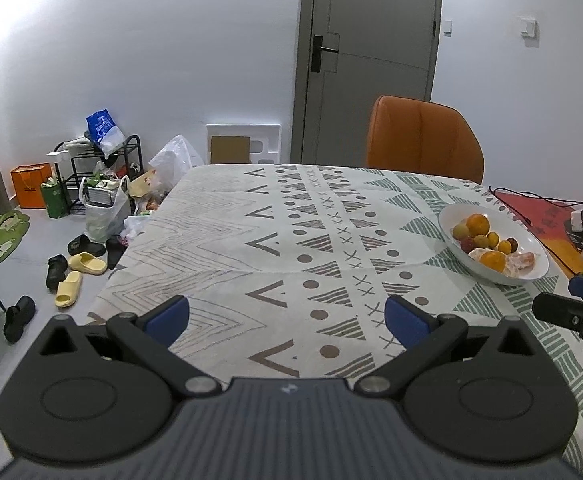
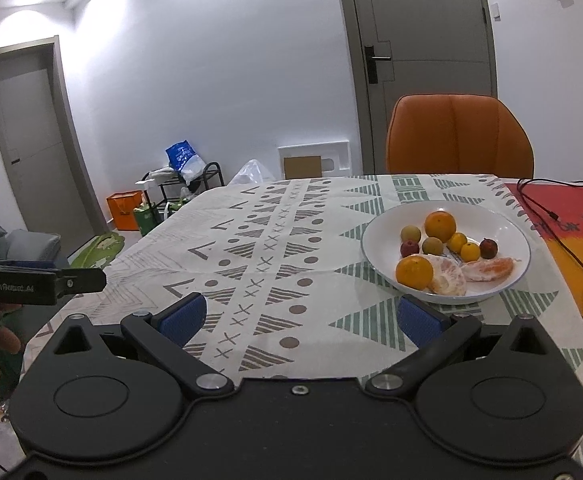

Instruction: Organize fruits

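Observation:
A white bowl (image 2: 503, 216) (image 1: 447, 216) sits on the patterned tablecloth, right of centre. It holds two oranges (image 2: 440, 225) (image 1: 478, 224), a peeled orange (image 2: 447, 278) with a loose segment piece (image 2: 489, 269), and several small yellow, green and red fruits (image 2: 470, 251). My right gripper (image 2: 301, 320) hovers over the cloth just in front of the bowl, open and holding nothing. Out over the bare cloth, well left of the bowl, my left gripper (image 1: 287, 314) is also open with nothing in it.
An orange chair (image 2: 459, 136) stands at the table's far side. A red-orange mat (image 2: 571, 216) with a black cable (image 2: 547, 210) covers the table's right part. Bags, a shoe rack (image 1: 103, 168) and slippers (image 1: 79, 268) clutter the floor to the left.

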`<move>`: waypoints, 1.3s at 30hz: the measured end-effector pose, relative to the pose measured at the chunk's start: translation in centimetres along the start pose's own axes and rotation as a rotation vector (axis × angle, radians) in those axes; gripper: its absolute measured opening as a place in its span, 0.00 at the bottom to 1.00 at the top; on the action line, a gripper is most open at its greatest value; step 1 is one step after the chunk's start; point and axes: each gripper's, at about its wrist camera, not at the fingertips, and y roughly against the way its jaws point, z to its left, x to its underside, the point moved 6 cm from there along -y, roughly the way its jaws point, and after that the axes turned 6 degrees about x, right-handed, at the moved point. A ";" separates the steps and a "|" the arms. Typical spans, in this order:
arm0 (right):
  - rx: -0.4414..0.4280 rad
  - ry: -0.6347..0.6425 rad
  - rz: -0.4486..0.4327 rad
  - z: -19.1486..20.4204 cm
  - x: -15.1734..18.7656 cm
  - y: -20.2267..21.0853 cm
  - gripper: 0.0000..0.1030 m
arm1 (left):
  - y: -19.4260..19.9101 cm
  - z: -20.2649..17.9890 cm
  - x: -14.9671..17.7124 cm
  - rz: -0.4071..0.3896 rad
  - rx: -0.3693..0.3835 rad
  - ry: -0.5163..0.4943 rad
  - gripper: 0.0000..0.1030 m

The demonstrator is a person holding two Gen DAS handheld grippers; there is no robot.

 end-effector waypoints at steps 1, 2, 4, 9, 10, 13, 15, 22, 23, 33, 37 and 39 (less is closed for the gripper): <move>-0.001 -0.004 -0.002 0.0 0.0 0.0 1.00 | 0.1 0.0 0.0 -0.002 0.000 0.000 1.00; -0.001 -0.007 -0.003 0.0 0.0 0.0 1.00 | 0.2 0.1 0.0 -0.002 0.001 0.000 1.00; -0.001 -0.008 -0.002 0.0 -0.1 0.1 1.00 | 0.2 0.1 0.0 -0.004 0.001 0.001 1.00; 0.000 -0.004 -0.005 -0.1 -0.1 0.0 1.00 | 0.4 0.1 -0.1 -0.004 0.006 0.000 1.00; 0.001 -0.006 -0.005 -0.2 -0.2 0.0 1.00 | 0.4 0.0 -0.1 -0.004 0.009 -0.002 1.00; 0.000 -0.013 -0.005 -0.2 -0.1 0.0 1.00 | 0.5 0.0 -0.1 -0.005 0.008 -0.002 1.00; 0.001 -0.013 -0.004 -0.3 -0.1 0.0 1.00 | 0.4 -0.1 -0.1 -0.004 0.009 -0.002 1.00; 0.000 -0.017 -0.006 -0.3 -0.1 0.1 1.00 | 0.5 -0.1 -0.2 -0.006 0.005 -0.003 1.00; 0.000 -0.016 -0.007 -0.3 -0.1 0.1 1.00 | 0.5 -0.1 -0.1 -0.005 0.005 0.000 1.00; 0.005 -0.021 -0.017 -0.5 -0.2 0.4 1.00 | 0.6 -0.4 -0.4 -0.006 0.013 -0.006 1.00; 0.007 -0.024 -0.020 -0.5 -0.3 0.6 1.00 | 0.9 -0.5 -0.4 -0.009 0.016 -0.013 1.00; 0.006 -0.017 -0.021 -0.5 -0.3 0.7 1.00 | 0.9 -0.6 -0.4 -0.010 0.017 -0.010 1.00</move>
